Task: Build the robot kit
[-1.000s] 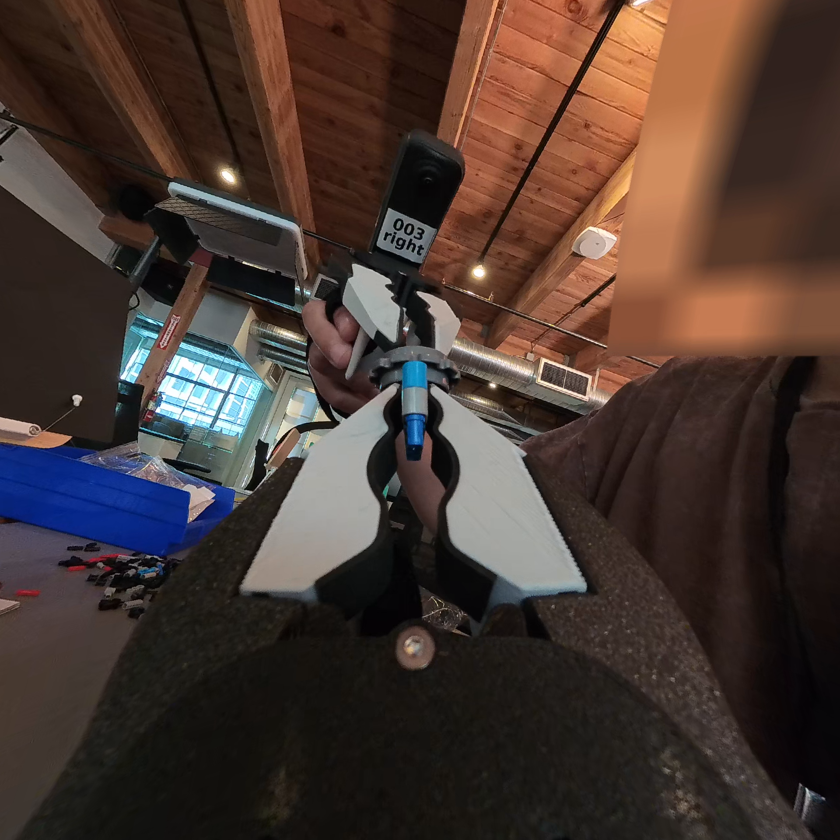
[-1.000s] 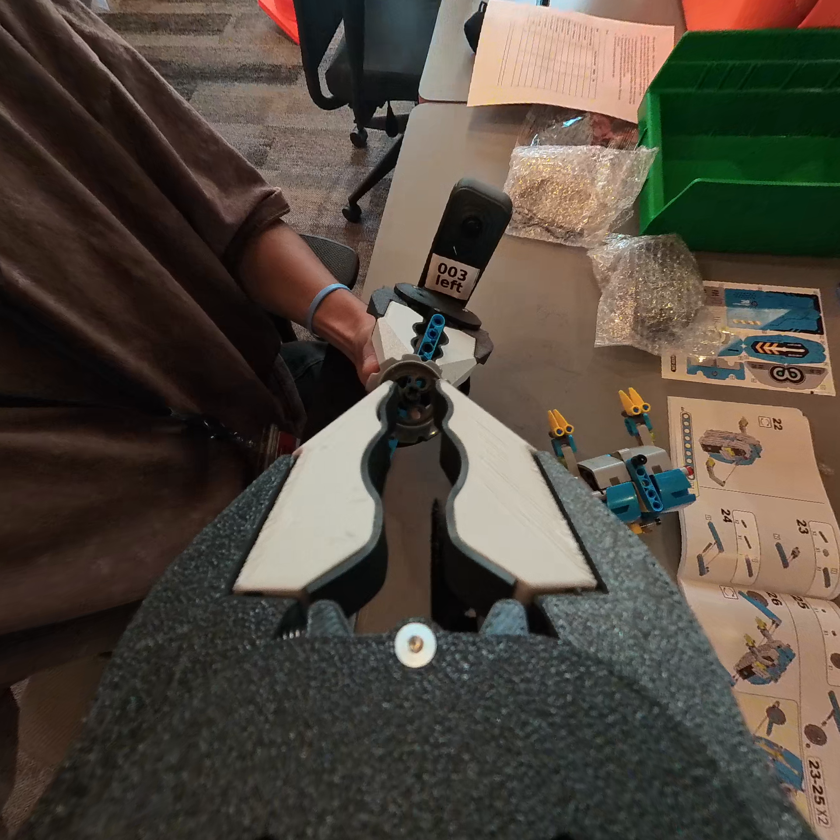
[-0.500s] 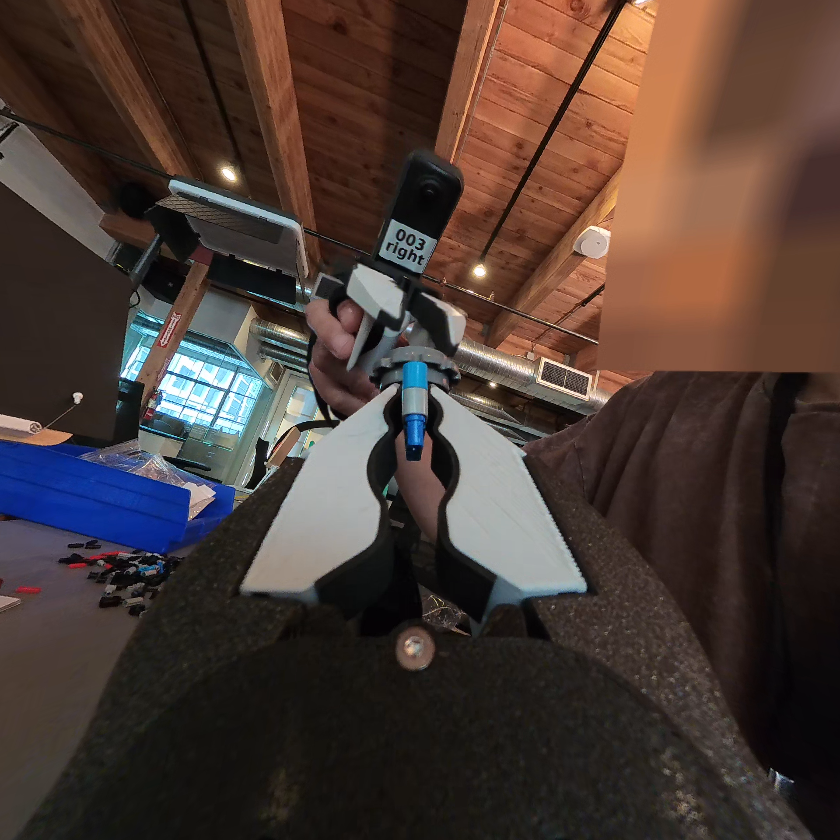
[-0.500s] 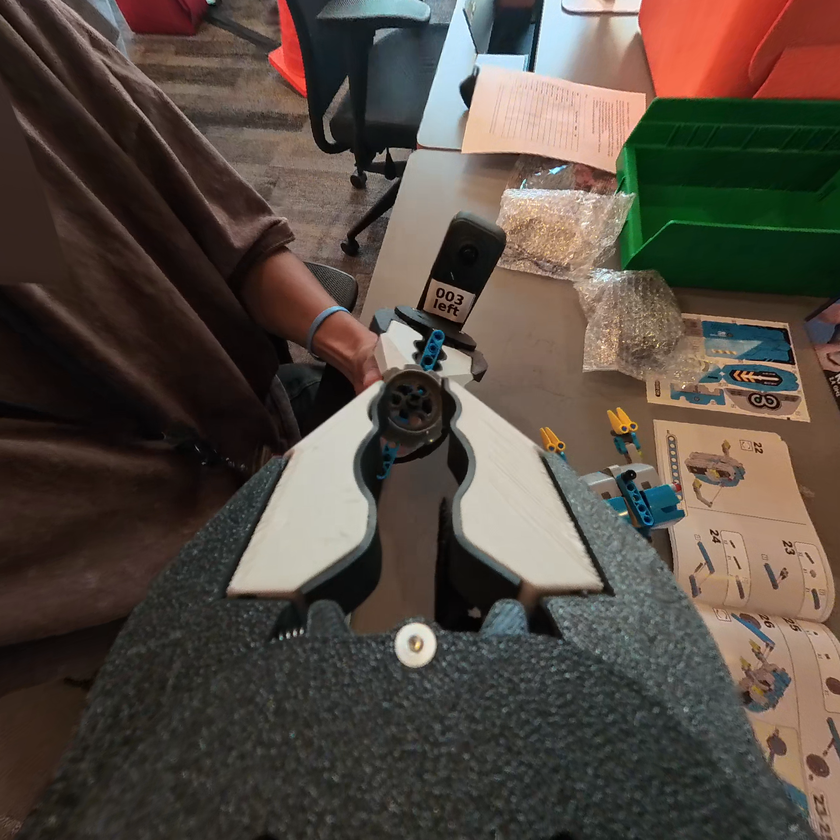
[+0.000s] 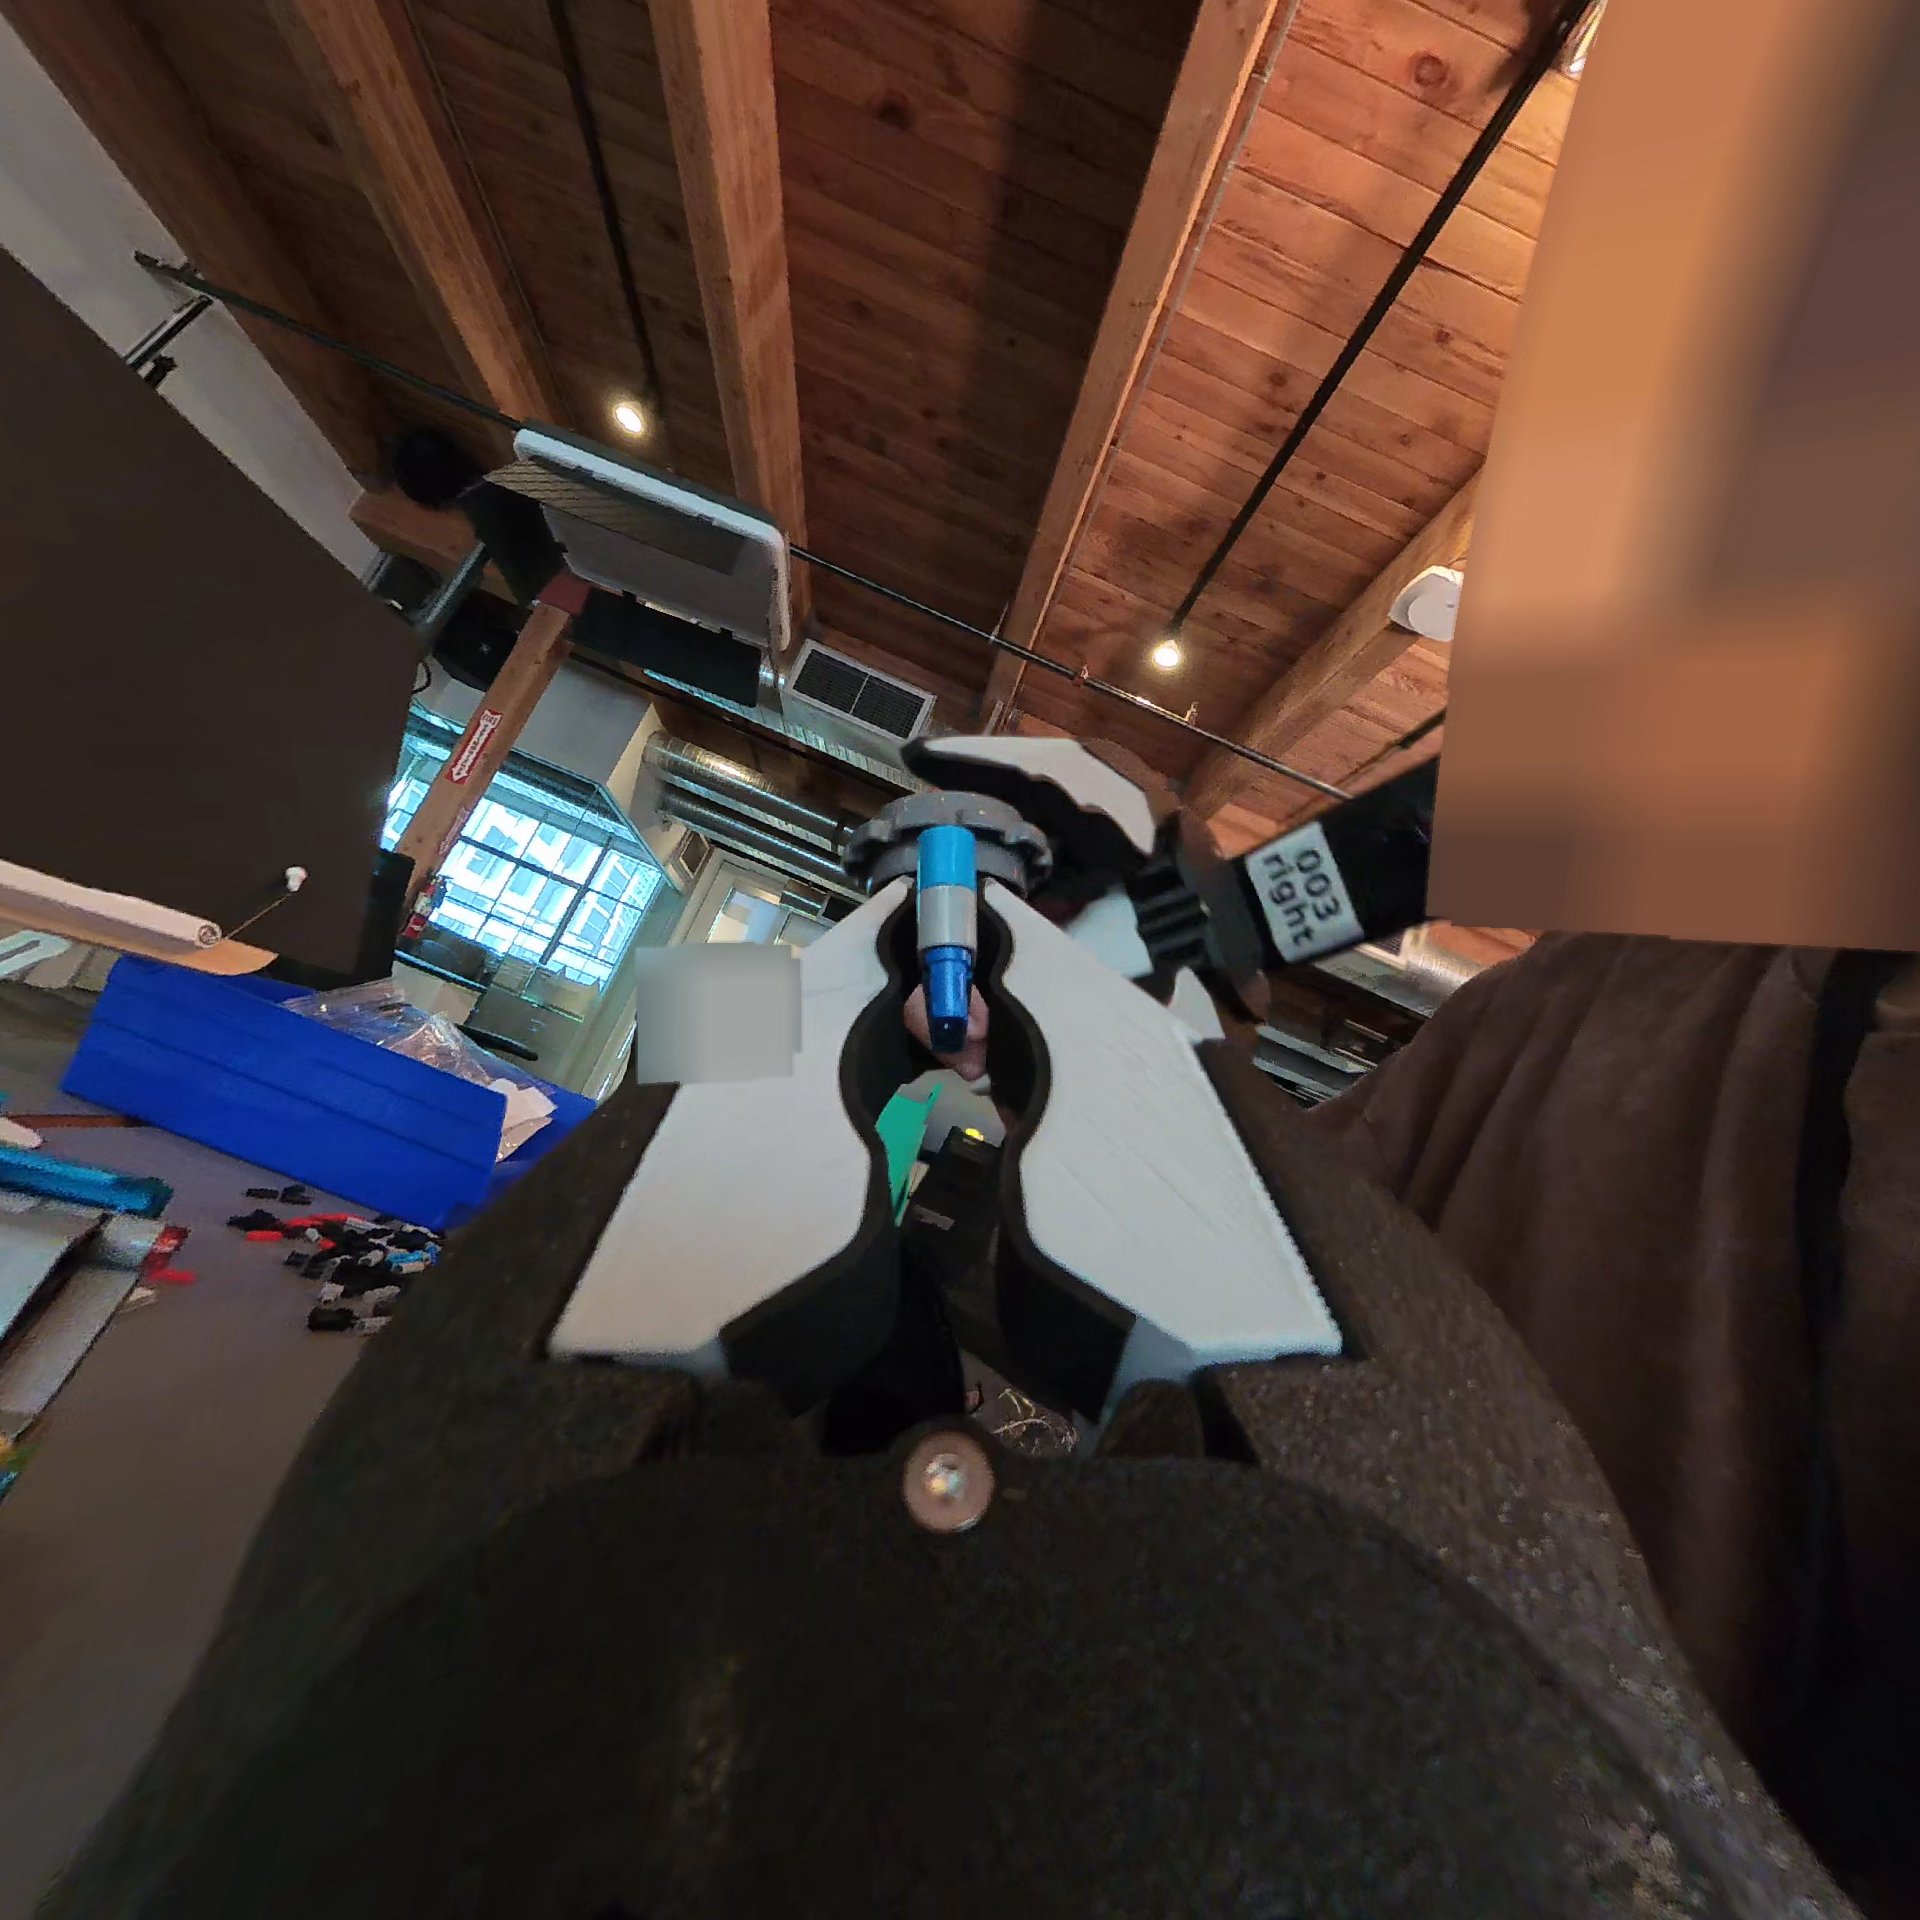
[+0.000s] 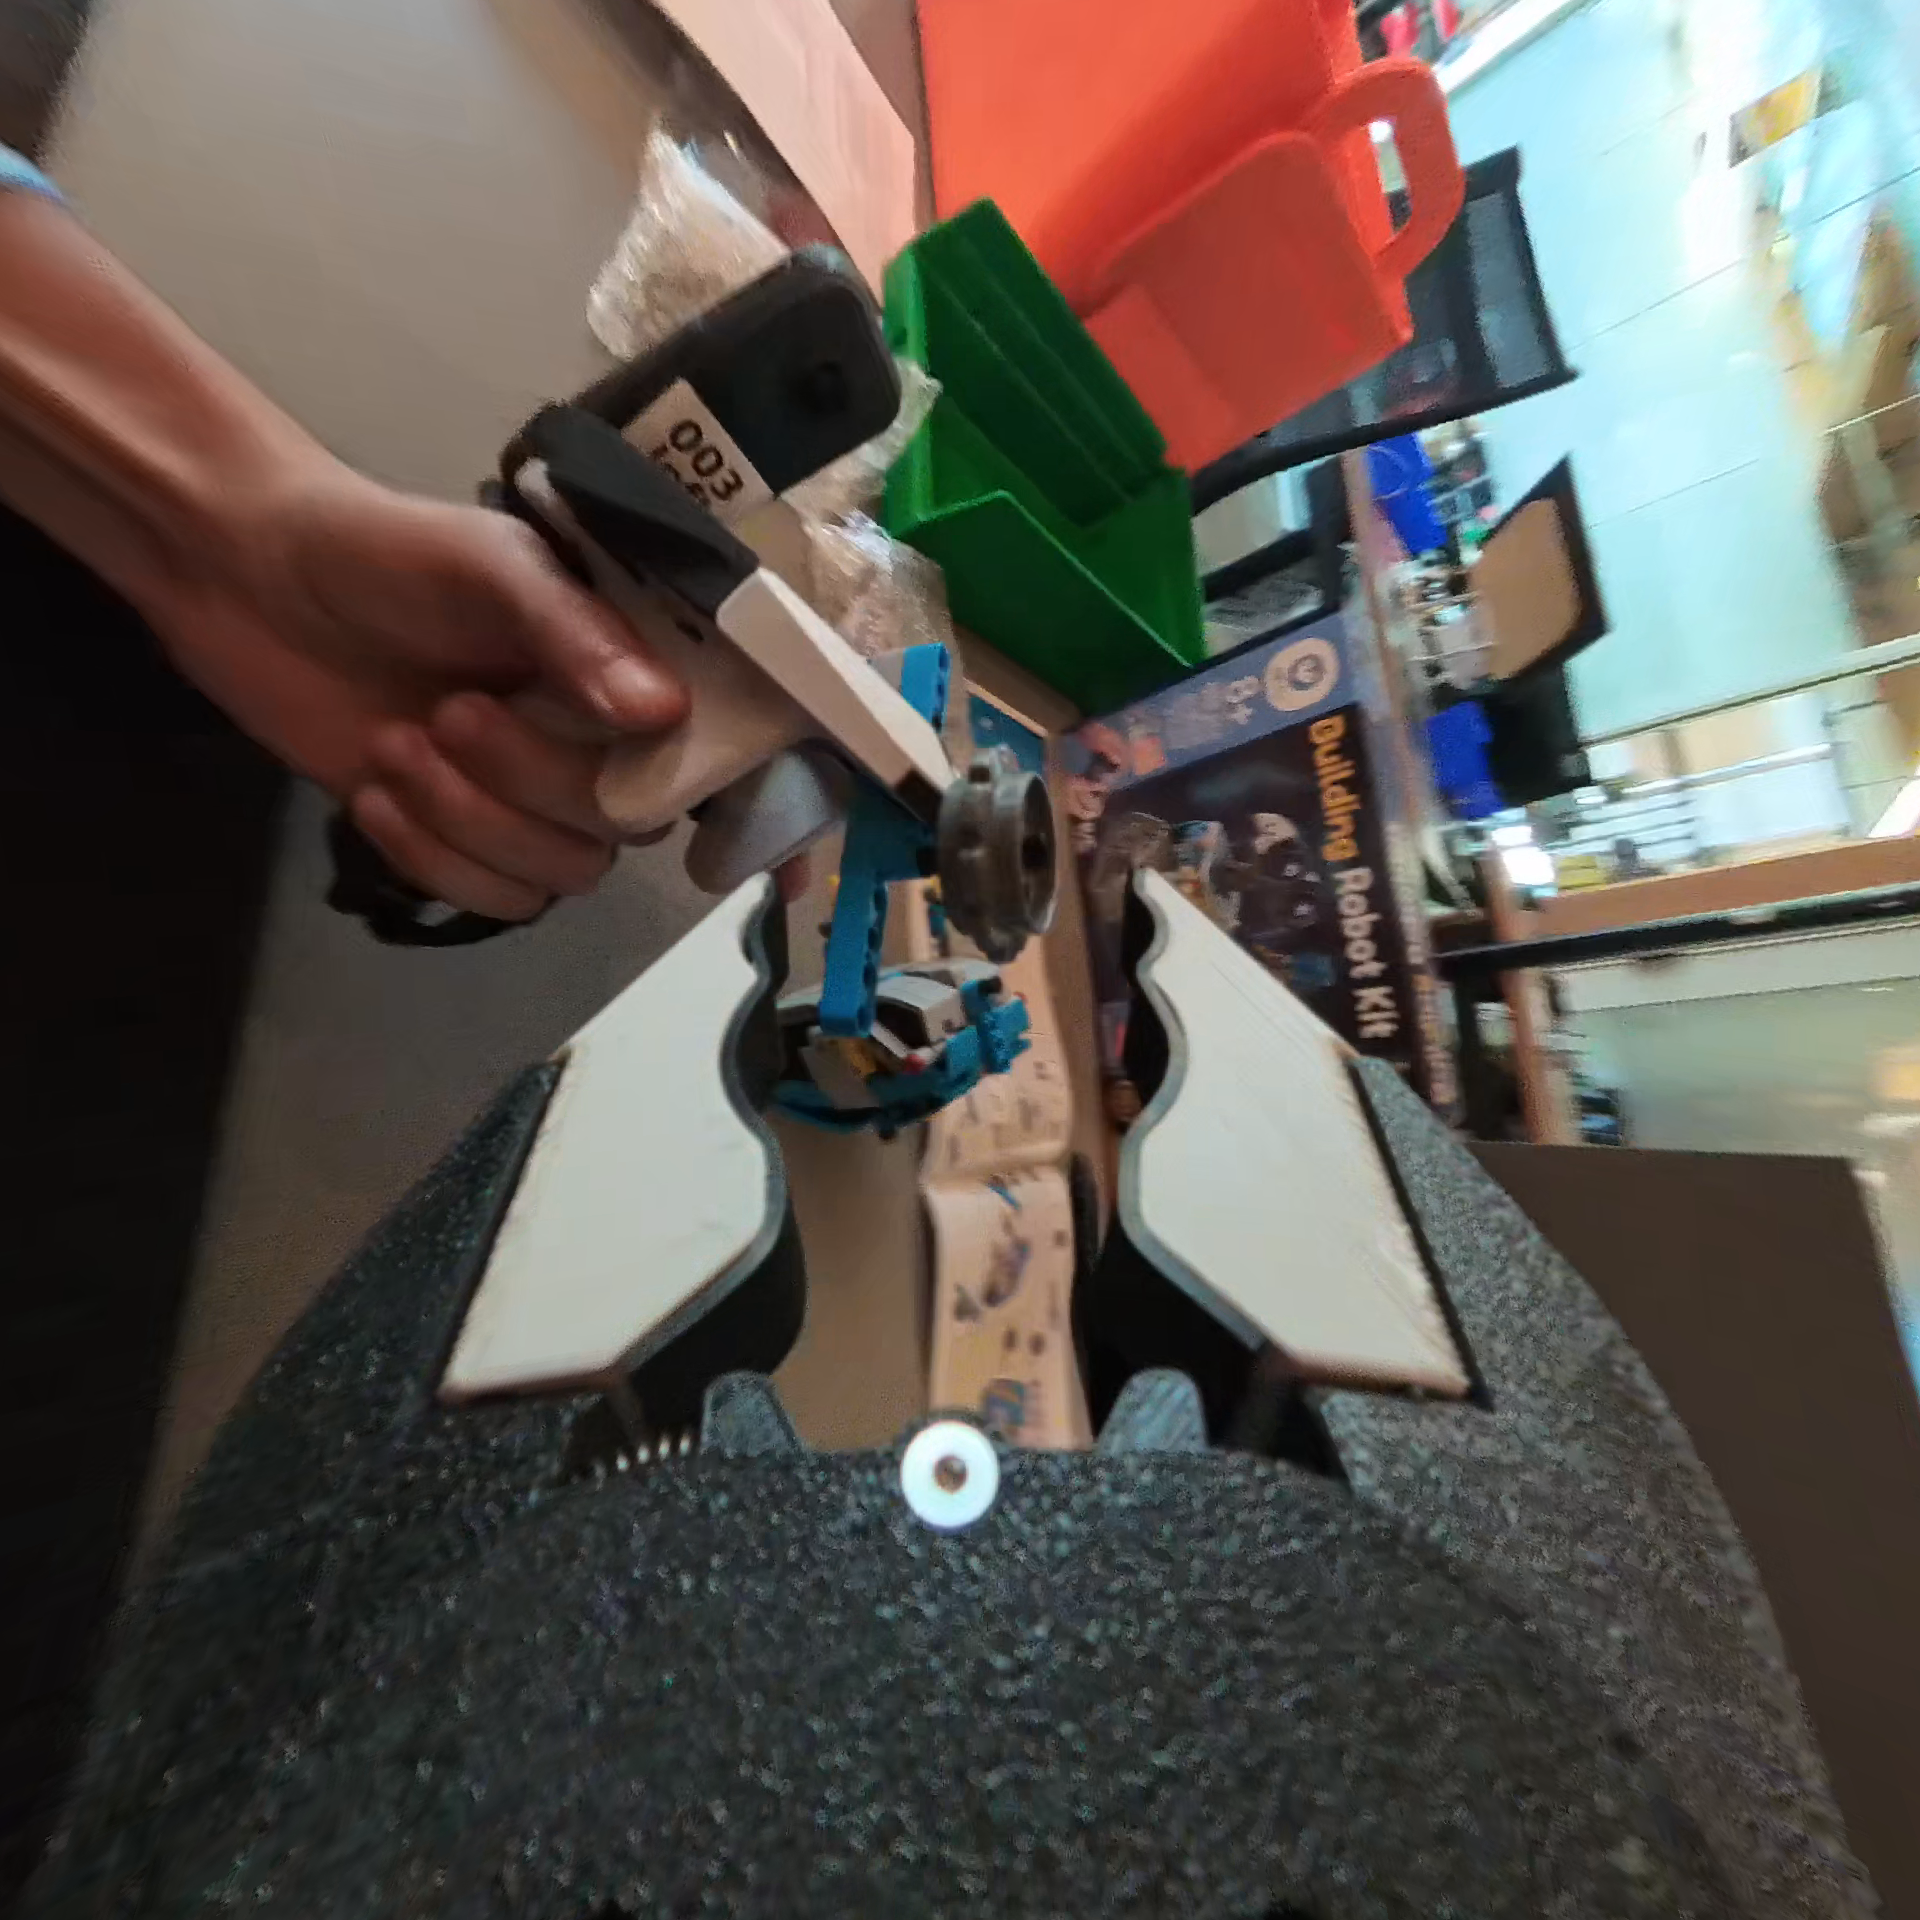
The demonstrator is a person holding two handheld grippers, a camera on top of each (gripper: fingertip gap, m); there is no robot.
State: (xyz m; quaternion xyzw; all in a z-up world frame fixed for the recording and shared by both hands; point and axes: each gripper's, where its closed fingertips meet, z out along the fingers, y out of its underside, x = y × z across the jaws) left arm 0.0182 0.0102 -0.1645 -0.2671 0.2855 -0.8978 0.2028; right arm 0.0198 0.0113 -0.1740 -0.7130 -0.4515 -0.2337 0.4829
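The left gripper (image 5: 945,894) is clamped on a blue beam (image 5: 943,935) carrying a grey wheel (image 5: 945,836) at its far end, held up in the air. Only the left wrist view shows one blue bin (image 5: 281,1091) and a scatter of small loose pieces (image 5: 343,1257) on the grey table (image 5: 156,1455). Only the right wrist view shows the right gripper (image 6: 951,904) with its jaws spread apart around nothing, the wheel just ahead of them, plus one green bin (image 6: 1039,499), one small blue-and-grey model (image 6: 914,1039), one kit box (image 6: 1247,831) and an open booklet (image 6: 997,1278).
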